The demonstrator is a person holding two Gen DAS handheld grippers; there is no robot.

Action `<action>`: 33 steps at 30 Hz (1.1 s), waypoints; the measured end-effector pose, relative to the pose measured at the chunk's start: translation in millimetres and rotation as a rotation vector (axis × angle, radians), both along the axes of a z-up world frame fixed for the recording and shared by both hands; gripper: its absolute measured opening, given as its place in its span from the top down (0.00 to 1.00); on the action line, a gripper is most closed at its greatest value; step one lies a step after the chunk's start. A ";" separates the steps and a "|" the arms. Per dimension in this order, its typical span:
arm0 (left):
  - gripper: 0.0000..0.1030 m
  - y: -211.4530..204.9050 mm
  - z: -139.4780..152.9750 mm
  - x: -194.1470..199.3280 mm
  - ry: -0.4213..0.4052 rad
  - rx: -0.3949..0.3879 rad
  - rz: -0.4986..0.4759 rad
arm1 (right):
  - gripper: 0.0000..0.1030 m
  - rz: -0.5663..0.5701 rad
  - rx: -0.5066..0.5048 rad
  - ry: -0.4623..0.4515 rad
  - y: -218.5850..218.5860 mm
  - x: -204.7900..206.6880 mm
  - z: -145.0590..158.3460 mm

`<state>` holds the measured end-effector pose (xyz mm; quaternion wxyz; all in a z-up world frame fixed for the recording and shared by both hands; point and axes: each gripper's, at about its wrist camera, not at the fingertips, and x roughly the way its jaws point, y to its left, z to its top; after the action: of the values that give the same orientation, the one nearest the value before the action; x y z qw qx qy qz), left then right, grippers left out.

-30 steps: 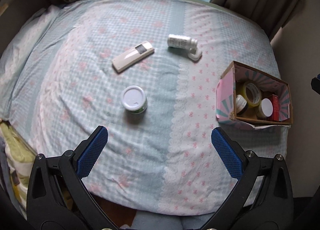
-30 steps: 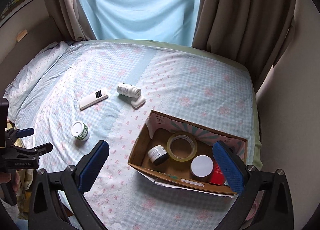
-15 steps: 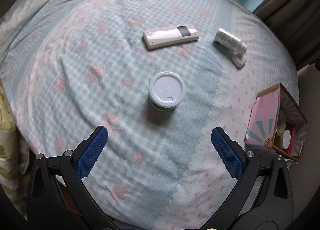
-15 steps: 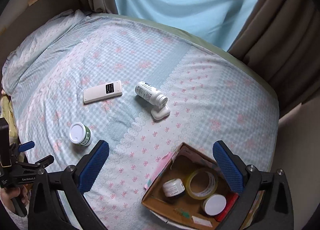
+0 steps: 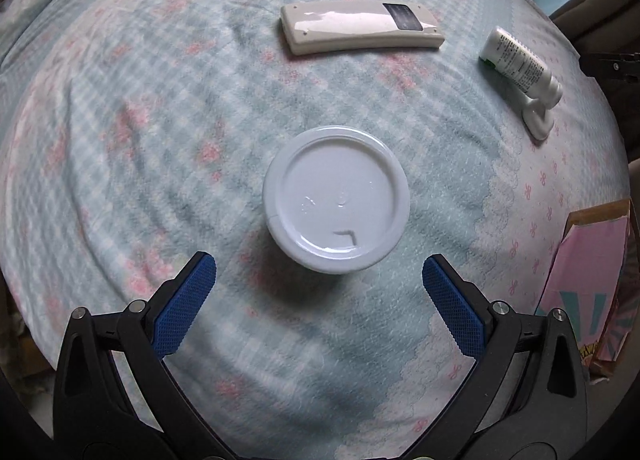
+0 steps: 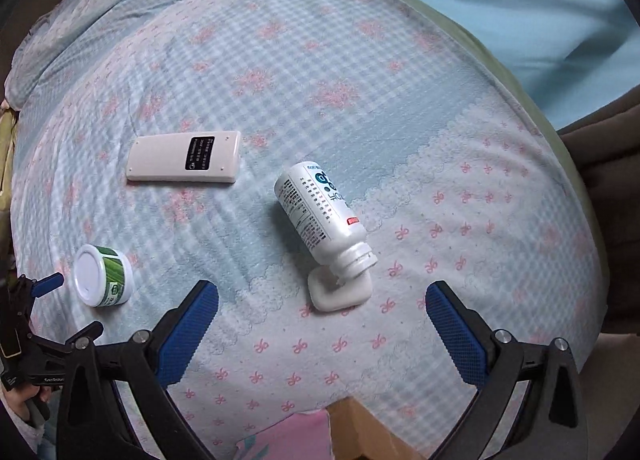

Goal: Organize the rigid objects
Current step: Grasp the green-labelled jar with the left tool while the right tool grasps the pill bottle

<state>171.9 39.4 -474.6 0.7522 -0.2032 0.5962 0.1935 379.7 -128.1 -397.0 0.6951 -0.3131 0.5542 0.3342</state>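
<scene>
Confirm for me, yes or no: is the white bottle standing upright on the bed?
No, the white bottle lies on its side on the bed sheet, its open neck resting against its white cap.

One jar, one remote, one bottle, one cap, one box

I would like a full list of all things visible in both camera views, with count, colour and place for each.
jar: one, white lid, green label, upright on the bed before the left gripper.
remote control: one, cream-white, lying flat beyond the jar.
bottle: one, white, on its side, uncapped.
cap: one, white, at the bottle's mouth.
cardboard box: one, brown with pink, at the bed's edge.
bedspread: one, blue-white check.
curtain: light blue.
left gripper: black, blue pads, open.
right gripper: same, open.
</scene>
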 end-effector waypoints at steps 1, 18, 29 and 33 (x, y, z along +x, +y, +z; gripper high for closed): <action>0.00 -0.1 -4.2 4.1 0.006 0.003 0.001 | 0.00 0.022 -0.016 0.004 5.3 5.2 -8.7; 0.18 -3.5 -27.7 49.0 0.010 0.024 0.054 | 0.26 0.315 -0.208 0.035 61.6 31.5 -94.7; 0.33 17.9 -22.9 38.1 -0.036 -0.013 0.068 | 0.53 0.325 -0.235 0.025 72.0 18.4 -99.7; 0.33 19.6 -12.7 27.5 -0.039 -0.014 0.068 | 0.53 0.304 -0.195 0.032 69.9 -0.7 -88.5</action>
<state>199.4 59.0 -487.3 0.7551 -0.2323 0.5755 0.2111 379.0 -58.2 -485.5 0.5939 -0.4538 0.5412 0.3852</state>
